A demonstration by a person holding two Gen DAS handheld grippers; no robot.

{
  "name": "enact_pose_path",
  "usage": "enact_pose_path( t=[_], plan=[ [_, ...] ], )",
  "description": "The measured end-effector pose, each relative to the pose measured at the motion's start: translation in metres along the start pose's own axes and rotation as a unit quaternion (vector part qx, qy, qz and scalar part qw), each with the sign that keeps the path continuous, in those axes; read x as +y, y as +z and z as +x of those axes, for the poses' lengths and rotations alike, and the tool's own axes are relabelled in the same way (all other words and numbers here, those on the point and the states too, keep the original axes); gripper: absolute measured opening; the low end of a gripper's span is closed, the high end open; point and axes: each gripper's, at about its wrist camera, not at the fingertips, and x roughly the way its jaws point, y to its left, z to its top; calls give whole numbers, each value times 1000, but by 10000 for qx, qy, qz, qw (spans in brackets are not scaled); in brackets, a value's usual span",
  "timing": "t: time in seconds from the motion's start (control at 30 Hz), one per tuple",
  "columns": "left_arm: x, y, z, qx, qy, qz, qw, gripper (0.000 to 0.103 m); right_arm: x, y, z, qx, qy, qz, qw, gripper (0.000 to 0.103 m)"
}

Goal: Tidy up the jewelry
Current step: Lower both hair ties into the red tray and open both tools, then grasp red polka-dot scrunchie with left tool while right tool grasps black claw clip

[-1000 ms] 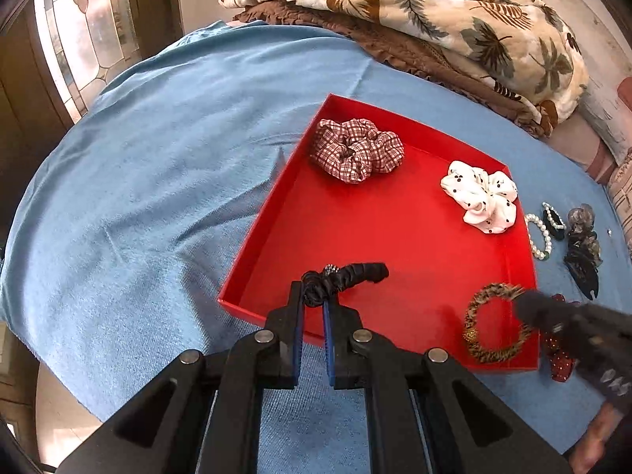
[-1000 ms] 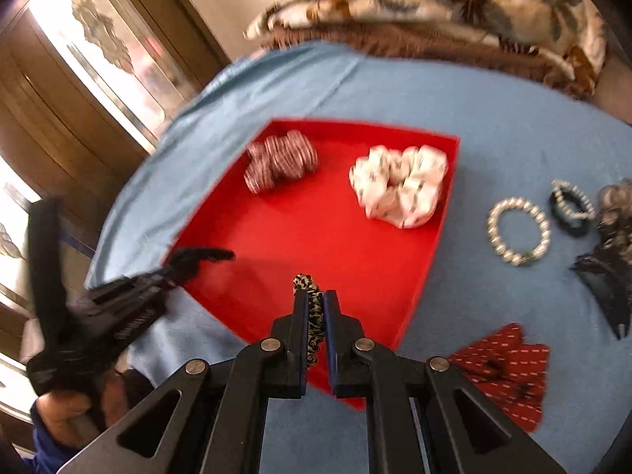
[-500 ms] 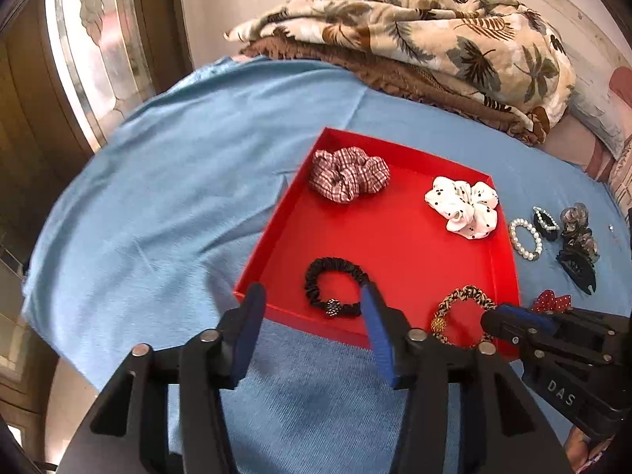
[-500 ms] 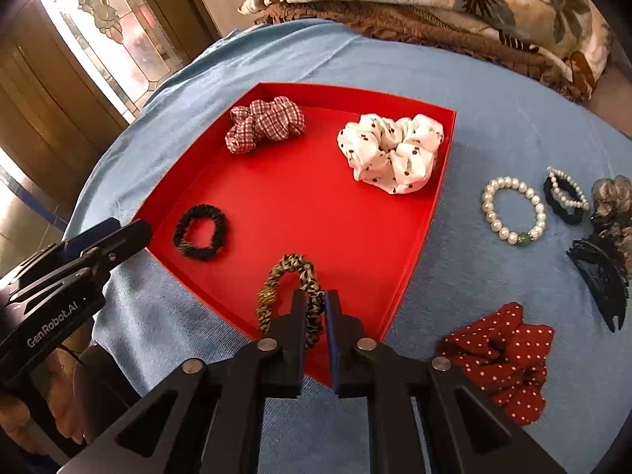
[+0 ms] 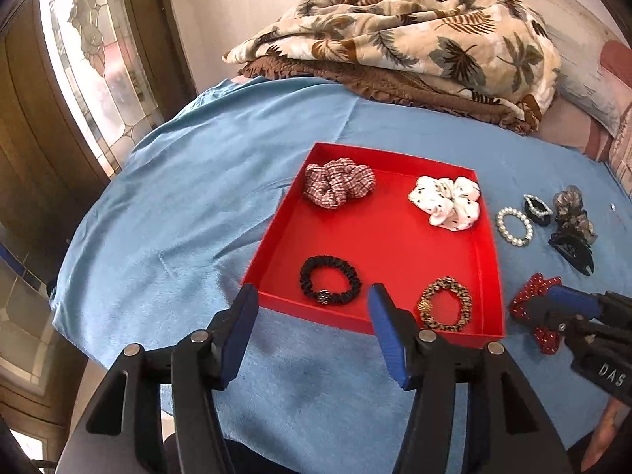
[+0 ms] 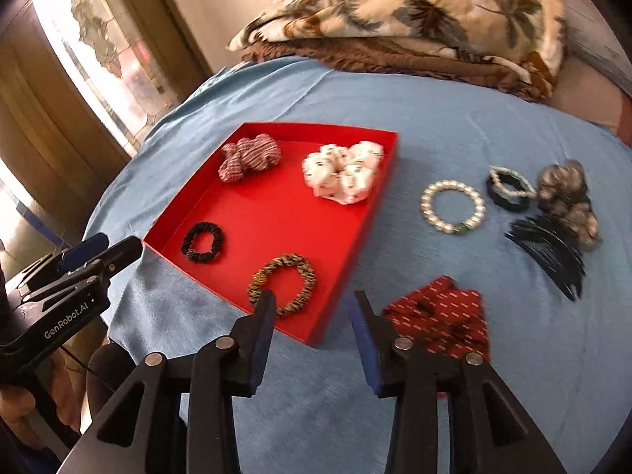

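A red tray lies on the blue cloth and holds a plaid scrunchie, a white dotted scrunchie, a black hair tie and a leopard hair tie. My left gripper hangs above the tray's near edge, its jaws opening, nothing between them. My right gripper is over the tray's near right corner, its jaws opening and empty too. A red dotted scrunchie lies just right of it on the cloth.
Right of the tray lie a pearl bracelet, a black-and-pearl tie, a patterned scrunchie and a black claw clip. Folded blankets are piled at the far edge. A stained-glass door stands at the left.
Both grippers let go: the black tie and the leopard tie now lie in the tray's near part. Both grippers opened and drew back and up from the tray.
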Motion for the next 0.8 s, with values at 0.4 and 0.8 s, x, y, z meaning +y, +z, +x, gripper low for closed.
enact_pose_path(
  t=[0.4, 0.8],
  plan=[
    [-33, -3, -21, -130, -213, 373, 9990, 59, -88, -40, -42, -190, -478, 759, 9958, 45],
    [-136, -21, -16, 221, -1338, 1322, 9819, 59, -176, -70, -63, -290, -909, 1685, 9811, 46]
  ],
)
